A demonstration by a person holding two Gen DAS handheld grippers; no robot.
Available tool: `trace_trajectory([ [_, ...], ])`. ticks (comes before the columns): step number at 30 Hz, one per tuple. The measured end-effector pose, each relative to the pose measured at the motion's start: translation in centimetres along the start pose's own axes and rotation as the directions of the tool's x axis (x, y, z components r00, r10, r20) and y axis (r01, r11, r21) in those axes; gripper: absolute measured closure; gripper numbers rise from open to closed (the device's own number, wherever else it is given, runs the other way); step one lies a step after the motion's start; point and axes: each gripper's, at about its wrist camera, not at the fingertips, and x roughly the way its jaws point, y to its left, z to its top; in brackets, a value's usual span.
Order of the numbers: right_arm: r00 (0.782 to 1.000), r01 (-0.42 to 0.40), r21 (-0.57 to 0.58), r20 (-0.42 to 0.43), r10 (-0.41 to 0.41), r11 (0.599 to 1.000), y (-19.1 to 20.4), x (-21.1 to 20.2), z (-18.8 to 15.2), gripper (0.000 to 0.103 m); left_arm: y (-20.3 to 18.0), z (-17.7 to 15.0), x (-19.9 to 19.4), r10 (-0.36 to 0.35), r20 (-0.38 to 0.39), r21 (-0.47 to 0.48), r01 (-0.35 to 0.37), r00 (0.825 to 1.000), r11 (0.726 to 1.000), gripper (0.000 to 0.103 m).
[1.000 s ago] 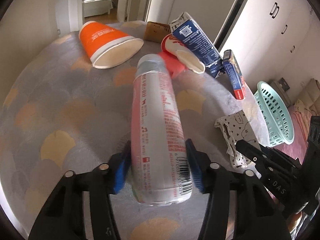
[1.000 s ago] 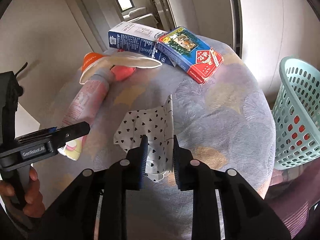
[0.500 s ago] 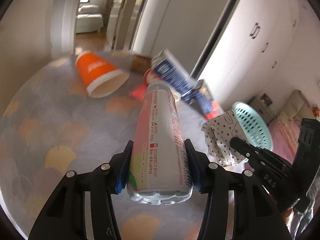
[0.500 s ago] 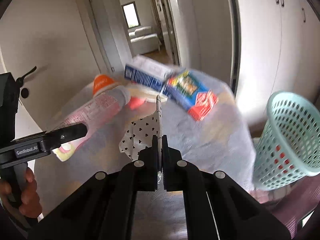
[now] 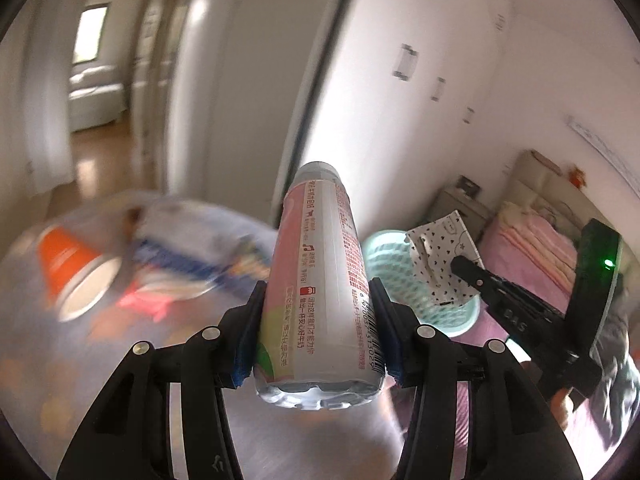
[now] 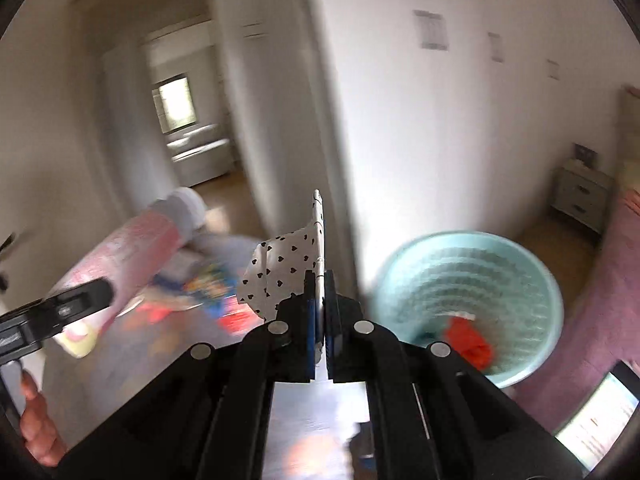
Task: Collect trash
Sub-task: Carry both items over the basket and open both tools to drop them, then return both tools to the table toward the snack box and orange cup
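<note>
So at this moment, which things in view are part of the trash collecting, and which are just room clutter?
Part of the job:
- bottle, clamped in the left gripper
- heart-print wrapper, pinched in the right gripper
- teal basket, red scrap inside
- orange cup, lying on the table

Just around:
- nightstand
- pink bed

Pink-white bottle (image 5: 320, 280), heart-dotted wrapper (image 6: 288, 264), teal basket (image 6: 532, 280)

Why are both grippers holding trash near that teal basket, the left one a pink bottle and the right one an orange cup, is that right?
Not quite. The right gripper pinches a heart-print wrapper, as the right wrist view shows. The orange cup lies on the table. The left gripper does hold the pink bottle near the teal basket.
</note>
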Motion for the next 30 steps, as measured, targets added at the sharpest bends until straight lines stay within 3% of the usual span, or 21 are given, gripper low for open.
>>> trace_trajectory([
  [2, 0.997, 0.071, 0.073, -0.029, -0.069, 0.995, -2.8, 0.6, 0.2, 0.101, -1.7, 0.8, 2.4, -0.042, -0.042, 0.021, 0.043, 0.998, 0.999, 0.055],
  [6, 0.978, 0.202, 0.180, -0.090, -0.188, 0.963, -8.4, 2.5, -0.2, 0.101, -5.1, 2.2, 7.5, -0.178, -0.141, 0.021, 0.183, 0.974, 0.983, 0.055],
  [11, 0.954, 0.288, 0.257, -0.163, -0.252, 0.923, -13.3, 4.5, -0.8, 0.101, -8.8, 2.6, 13.2, -0.200, -0.209, 0.069, 0.219, 0.957, 0.973, 0.055],
  [18, 0.941, 0.322, 0.294, -0.204, -0.270, 0.900, -16.3, 6.2, -0.7, 0.100, -11.1, 2.2, 20.3, -0.207, -0.282, 0.068, 0.235, 0.937, 0.970, 0.055],
  [21, 0.939, 0.325, 0.300, -0.217, -0.268, 0.897, -17.2, 6.9, -0.8, 0.099, -11.1, 2.0, 21.5, -0.200, -0.287, 0.060, 0.226, 0.937, 0.972, 0.054],
  [23, 0.945, 0.301, 0.314, -0.225, -0.237, 0.901, -17.8, 7.5, -1.0, 0.095, -10.5, 2.0, 21.5, -0.214, -0.284, 0.033, 0.232, 0.935, 0.972, 0.047],
  [26, 0.951, 0.279, 0.317, -0.220, -0.216, 0.906, -18.0, 7.5, -1.3, 0.072, -9.8, 2.0, 20.3, -0.233, -0.268, 0.021, 0.248, 0.935, 0.969, 0.046],
  [27, 0.952, 0.281, 0.319, -0.215, -0.219, 0.905, -18.0, 7.5, -1.3, 0.050, -9.7, 2.2, 20.1, -0.233, -0.263, 0.021, 0.247, 0.936, 0.969, 0.044],
  [28, 0.952, 0.285, 0.322, -0.205, -0.227, 0.903, -17.8, 7.2, -1.4, 0.037, -9.4, 2.2, 19.4, -0.235, -0.251, 0.021, 0.248, 0.939, 0.969, 0.041],
  [30, 0.958, 0.271, 0.320, -0.183, -0.222, 0.908, -17.4, 6.7, -1.5, 0.037, -9.1, 2.3, 18.3, -0.239, -0.227, 0.018, 0.249, 0.944, 0.968, 0.041],
])
